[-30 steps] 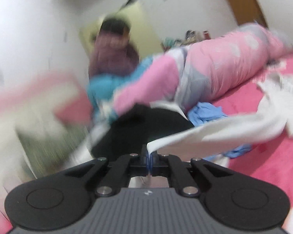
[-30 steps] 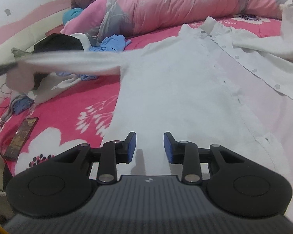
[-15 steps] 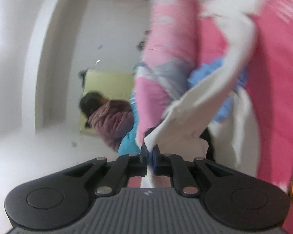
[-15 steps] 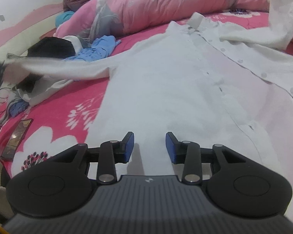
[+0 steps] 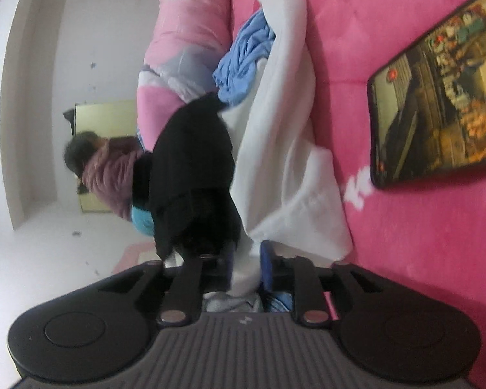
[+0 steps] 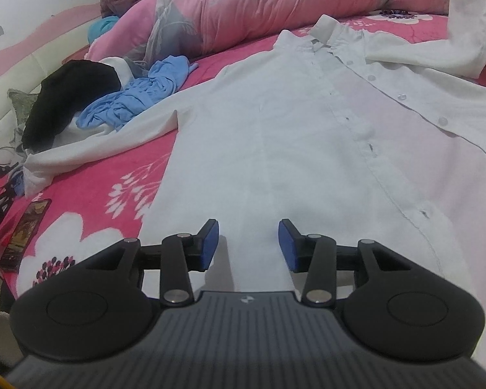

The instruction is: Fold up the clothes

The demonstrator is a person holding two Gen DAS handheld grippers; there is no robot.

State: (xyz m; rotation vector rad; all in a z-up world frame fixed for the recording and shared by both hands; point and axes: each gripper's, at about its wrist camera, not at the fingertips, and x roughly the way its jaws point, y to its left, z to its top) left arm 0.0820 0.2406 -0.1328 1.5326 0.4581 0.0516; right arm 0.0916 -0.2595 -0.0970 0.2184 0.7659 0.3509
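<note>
Left wrist view: the left gripper (image 5: 246,267) has just been opening; the white shirt's sleeve cuff (image 5: 244,272) remains between its loosened jaws.

Right wrist view: the right gripper (image 6: 247,244), jaws spread and opening, hovers over the shirt (image 6: 275,136) spread flat on the bed (image 6: 90,175). The fabric looks light, soft and limp; grip hems or seams.

White walls (image 5: 107,26) surround a pink floral bed (image 6: 90,194).

No legible text; phone (image 5: 437,97) screen & gripper-body logo too blurry.
</note>
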